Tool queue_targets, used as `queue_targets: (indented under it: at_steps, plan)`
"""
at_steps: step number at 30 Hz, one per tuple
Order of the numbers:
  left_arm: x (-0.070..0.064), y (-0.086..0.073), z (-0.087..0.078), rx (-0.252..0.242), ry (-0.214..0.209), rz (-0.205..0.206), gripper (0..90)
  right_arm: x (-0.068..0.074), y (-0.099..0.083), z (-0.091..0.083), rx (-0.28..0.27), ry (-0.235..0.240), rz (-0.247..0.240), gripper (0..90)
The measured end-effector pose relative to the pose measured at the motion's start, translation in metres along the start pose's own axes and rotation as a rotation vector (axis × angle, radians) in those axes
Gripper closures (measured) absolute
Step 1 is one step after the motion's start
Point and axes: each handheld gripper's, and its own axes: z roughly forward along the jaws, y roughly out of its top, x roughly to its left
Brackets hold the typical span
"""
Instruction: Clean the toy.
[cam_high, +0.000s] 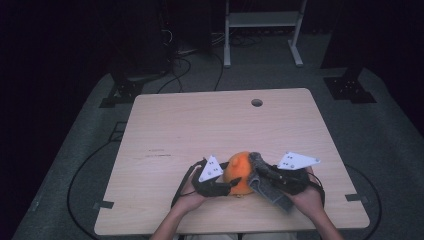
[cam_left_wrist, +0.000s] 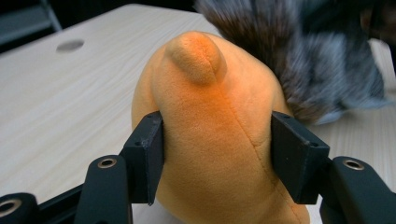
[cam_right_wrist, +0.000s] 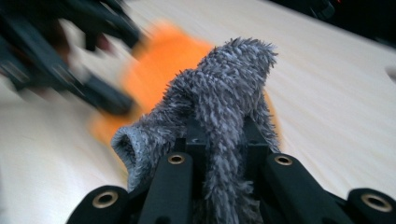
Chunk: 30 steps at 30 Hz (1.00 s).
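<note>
your left claw (cam_left_wrist: 217, 154) clamps the orange plush (cam_left_wrist: 219, 140) on the bench (cam_high: 200, 125); your right claw (cam_right_wrist: 219, 140) grips a grey sock (cam_right_wrist: 224, 93) touching the plush.

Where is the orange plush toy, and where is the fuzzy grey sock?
orange plush toy (cam_left_wrist: 210, 140): left gripper view, on its body between the jaws.
fuzzy grey sock (cam_right_wrist: 224, 88): right gripper view, on its upper fuzzy part.

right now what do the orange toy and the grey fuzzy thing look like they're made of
The orange toy looks like soft short-pile plush: matte, velvety, with a stitched seam, and it dents between the left gripper jaws. The grey fuzzy thing looks like a shaggy, long-pile knit fabric, perhaps chenille or faux fur, with a ribbed cuff opening; the right gripper pinches it.
</note>
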Motion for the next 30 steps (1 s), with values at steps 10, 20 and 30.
queue_targets:
  at_steps: [10, 20, 30]
  plan:
    - [-0.01, 0.002, 0.001, 0.008, -0.003, 0.08, 40.8, -0.006, 0.003, 0.0, 0.026, 0.008, 0.001, 77.6]
    - [-0.022, 0.003, 0.002, 0.032, -0.025, 0.187, 40.7, 0.018, 0.03, 0.001, -0.001, 0.063, -0.1, 77.5]
    - [0.003, -0.008, -0.003, 0.071, -0.008, 0.055, 40.0, -0.016, -0.008, 0.0, 0.037, 0.01, 0.065, 77.6]
